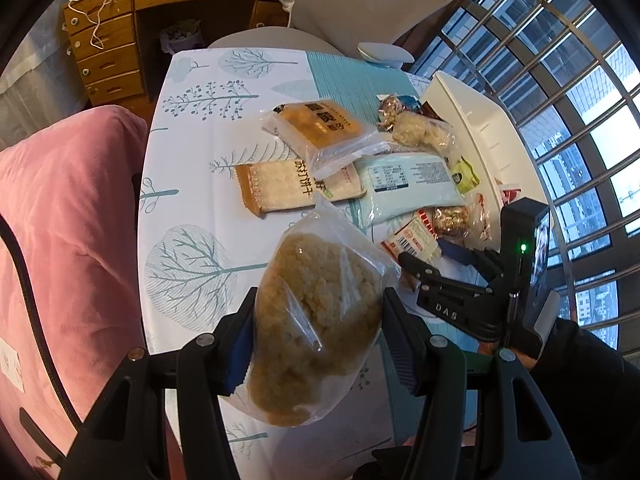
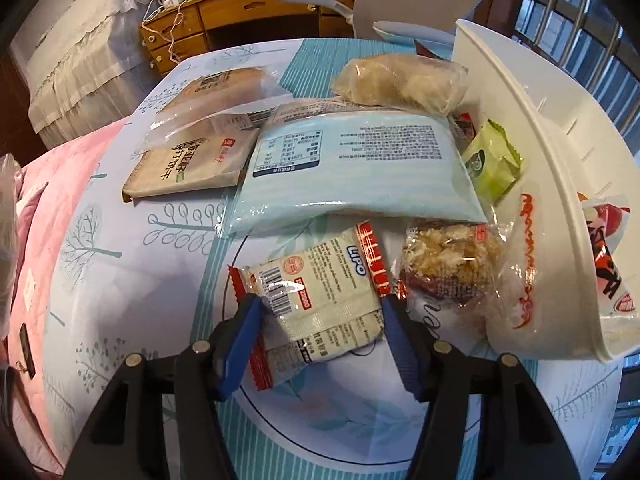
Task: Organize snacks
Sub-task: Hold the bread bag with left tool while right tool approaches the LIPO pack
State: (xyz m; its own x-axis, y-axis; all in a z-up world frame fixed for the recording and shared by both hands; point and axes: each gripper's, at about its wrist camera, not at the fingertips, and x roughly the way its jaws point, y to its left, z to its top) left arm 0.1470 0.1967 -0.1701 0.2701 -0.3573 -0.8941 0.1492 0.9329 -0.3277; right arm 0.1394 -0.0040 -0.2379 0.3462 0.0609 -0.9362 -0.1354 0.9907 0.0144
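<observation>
I hold my left gripper [image 1: 316, 344] tipped steeply down over the tree-printed white and teal tablecloth [image 1: 192, 128], and its 2 blue-padded jaws press on both sides of a clear plastic bag of pale golden puffed rice cake [image 1: 316, 320], which hangs off the cloth between them. My right gripper [image 2: 320, 328] also points steeply down, lower, at the snack heap. Its jaws stand about half apart on either side of a white LIPO biscuit packet with red crimped ends [image 2: 320, 304]; the packet lies between them, and whether the pads actually press it I cannot tell.

The left wrist view alone shows my right gripper from outside [image 1: 420, 268], black, a green light lit on its body, with my dark sleeve [image 1: 584, 376] behind it, and also an orange-topped pastry packet [image 1: 320, 124], a pink blanket [image 1: 68, 208] and a wooden desk with drawers [image 1: 108, 52].

The right wrist view alone shows the heap closely: a pale blue flat pouch with printed text [image 2: 352, 164] just beyond the LIPO packet, a small light green sachet [image 2: 492, 160], a clear wrapper of brown crumbly cake [image 2: 452, 264] just beside the right jaw, and a white plastic bin tipped on its side [image 2: 532, 128] with snacks at its mouth.
</observation>
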